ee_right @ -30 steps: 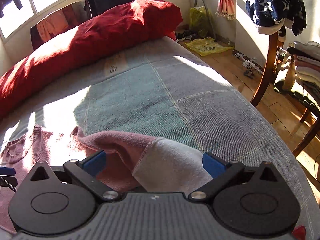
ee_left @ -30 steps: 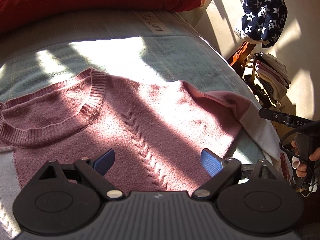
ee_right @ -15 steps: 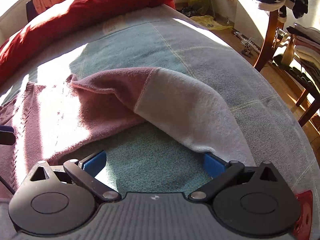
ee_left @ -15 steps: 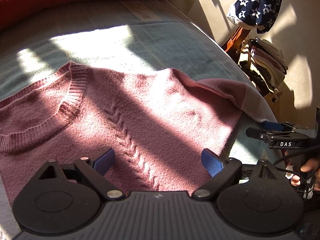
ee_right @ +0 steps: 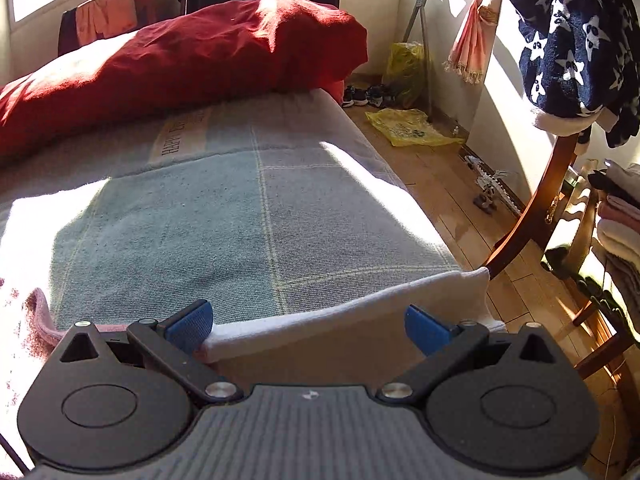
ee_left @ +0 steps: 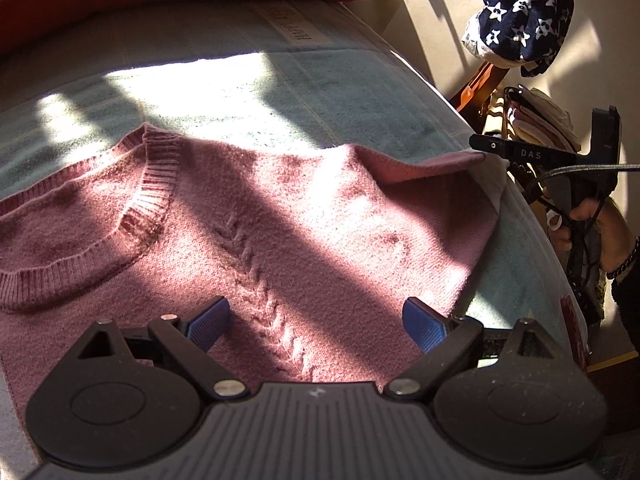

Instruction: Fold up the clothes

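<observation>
A pink knit sweater [ee_left: 320, 240] lies face up on the bed, its ribbed neckline [ee_left: 152, 200] to the left. My left gripper [ee_left: 316, 320] hovers open low over the sweater's cable-knit middle, holding nothing. The right sleeve [ee_left: 432, 168] is raised toward the bed's right edge, where it meets my right gripper [ee_left: 520, 152], held by a hand [ee_left: 596, 228]. In the right wrist view the sleeve's white end [ee_right: 360, 312] stretches across between the wide-apart fingers of the right gripper [ee_right: 308, 326], which is open.
A checked blue-grey blanket [ee_right: 240, 220] covers the bed, with a red duvet [ee_right: 180, 60] bunched at its far end. Right of the bed stands a wooden chair [ee_right: 532, 208] with folded clothes [ee_right: 616, 216] and a star-patterned garment [ee_right: 580, 40]. A yellow bag [ee_right: 408, 128] lies on the floor.
The right gripper dropped to the sleeve, then moved to the bed's right edge; the sleeve's white end now spans its open fingers. The left gripper stayed open over the sweater's body.
</observation>
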{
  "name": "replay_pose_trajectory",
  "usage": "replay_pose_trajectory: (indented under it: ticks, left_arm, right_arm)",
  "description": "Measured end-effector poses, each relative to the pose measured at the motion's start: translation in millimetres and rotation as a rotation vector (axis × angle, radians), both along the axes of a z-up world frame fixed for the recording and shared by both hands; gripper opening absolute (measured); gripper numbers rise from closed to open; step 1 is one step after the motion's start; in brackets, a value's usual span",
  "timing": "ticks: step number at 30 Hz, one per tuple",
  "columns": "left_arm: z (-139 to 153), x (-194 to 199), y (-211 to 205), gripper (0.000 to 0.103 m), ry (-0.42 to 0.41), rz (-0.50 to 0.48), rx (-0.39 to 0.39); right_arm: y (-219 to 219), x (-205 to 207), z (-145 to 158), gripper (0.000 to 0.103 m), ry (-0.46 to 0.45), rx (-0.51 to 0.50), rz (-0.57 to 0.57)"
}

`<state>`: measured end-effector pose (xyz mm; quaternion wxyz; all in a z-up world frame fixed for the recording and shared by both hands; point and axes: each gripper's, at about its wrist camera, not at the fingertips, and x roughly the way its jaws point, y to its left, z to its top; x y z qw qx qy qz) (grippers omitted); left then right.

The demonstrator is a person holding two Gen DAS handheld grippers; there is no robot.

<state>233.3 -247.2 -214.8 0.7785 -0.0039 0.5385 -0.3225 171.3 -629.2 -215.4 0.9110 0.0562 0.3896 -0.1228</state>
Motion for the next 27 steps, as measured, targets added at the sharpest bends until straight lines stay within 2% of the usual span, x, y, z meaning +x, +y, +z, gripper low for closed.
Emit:
replay_pose_trajectory:
  ticks: [8, 12, 17, 21, 27]
  left_arm:
    - [0.7, 3.3, -0.7, 0.093, 0.004, 0.004, -0.015]
    - [-1.0, 3.1, -2.2, 0.093, 0.005, -0.007, -0.008]
    - [-2.2, 2.2, -2.7, 0.093, 0.006, -0.008, -0.001]
    - [-2.9, 2.9, -4.0, 0.093, 0.007, -0.01, 0.005]
    - [-6.2, 3.4, -5.4, 0.093, 0.008, -0.009, 0.008]
  right_arm:
    - [-9.8, -38.4, 4.0, 0.103, 0.031, 0.181, -0.093]
    - [-28.1, -48.8, -15.3, 0.103, 0.074, 0.305, -0.175]
    - [-58.3, -48.4, -38.5, 0.103, 0.046, 0.463, -0.294]
    - [-68.5, -40.5, -35.6, 0.103, 0.008, 0.484, -0.29]
    - [-72.6, -31.8, -39.5, 0.103, 0.071, 0.458, -0.249]
